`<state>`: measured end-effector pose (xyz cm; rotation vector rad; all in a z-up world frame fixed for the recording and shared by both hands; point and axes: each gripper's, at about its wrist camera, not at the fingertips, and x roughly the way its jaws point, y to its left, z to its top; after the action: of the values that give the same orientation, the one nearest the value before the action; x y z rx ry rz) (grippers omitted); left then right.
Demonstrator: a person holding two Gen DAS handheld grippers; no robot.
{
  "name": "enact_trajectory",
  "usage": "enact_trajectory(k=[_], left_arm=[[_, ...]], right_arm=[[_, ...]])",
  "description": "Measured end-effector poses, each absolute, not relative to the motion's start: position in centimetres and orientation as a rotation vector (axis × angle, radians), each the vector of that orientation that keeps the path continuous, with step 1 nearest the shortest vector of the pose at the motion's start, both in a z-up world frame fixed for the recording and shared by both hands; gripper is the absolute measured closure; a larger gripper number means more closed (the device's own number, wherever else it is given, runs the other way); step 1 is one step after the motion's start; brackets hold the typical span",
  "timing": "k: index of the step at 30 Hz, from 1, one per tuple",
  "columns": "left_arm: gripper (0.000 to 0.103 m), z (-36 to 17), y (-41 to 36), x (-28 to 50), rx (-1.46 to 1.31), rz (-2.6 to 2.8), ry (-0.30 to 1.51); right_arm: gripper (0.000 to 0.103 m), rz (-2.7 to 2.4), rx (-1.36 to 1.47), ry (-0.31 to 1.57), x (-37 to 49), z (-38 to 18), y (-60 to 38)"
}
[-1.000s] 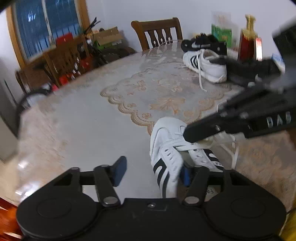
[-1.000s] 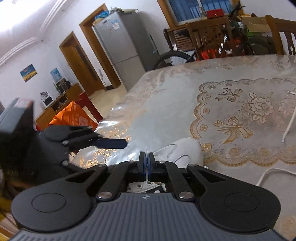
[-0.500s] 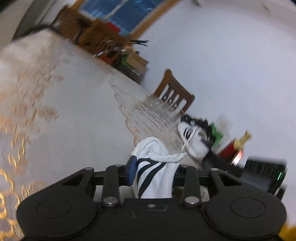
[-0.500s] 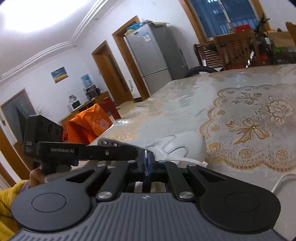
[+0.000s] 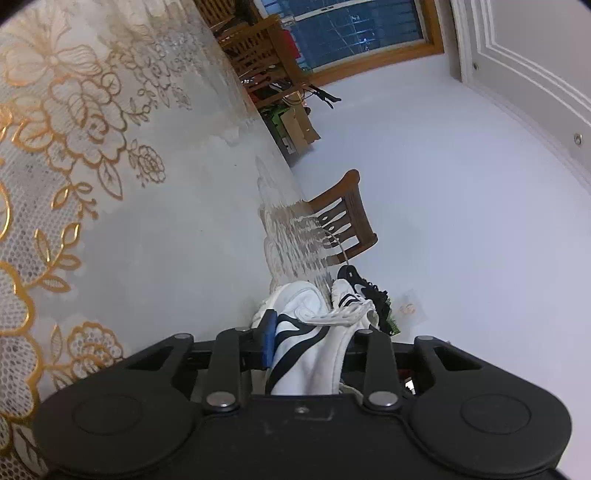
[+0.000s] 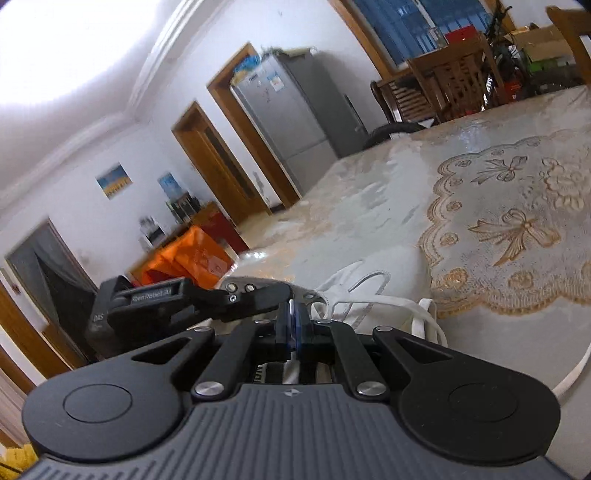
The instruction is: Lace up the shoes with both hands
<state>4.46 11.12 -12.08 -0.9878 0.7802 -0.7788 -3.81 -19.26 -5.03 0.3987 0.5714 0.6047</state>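
Counter covered with glossy lace-pattern cloth, gold flower print along the edge and a beige oval floral panel in the middle. Wooden chair at the far counter edge, more wooden chairs and a cardboard box under a blue window; a black sneaker at the far end of the counter. Across the room: grey fridge, two wooden doorways, orange bag, two small wall pictures, a bicycle wheel beyond the counter.
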Motion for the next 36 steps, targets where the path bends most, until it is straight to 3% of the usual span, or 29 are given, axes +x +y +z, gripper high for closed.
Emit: enact_trajectory(k=[5,13,36], left_arm=[[0.076,-12.4,11.7,4.8,-1.046,-0.774,0.788],[0.076,-12.5,11.5,5.3,-1.053,-0.775,0.794],[0.076,-12.0,11.7,4.9,-1.055,-0.774,0.801]], right_arm=[[0.102,0.511,0.419,0.645,-2.8,-4.4,-17.8],[0.102,0.523,0.557,0.573,-3.5,-6.4,-18.8],[0.102,0.398,0.715,0.659,-3.1,-6.1,-18.2]])
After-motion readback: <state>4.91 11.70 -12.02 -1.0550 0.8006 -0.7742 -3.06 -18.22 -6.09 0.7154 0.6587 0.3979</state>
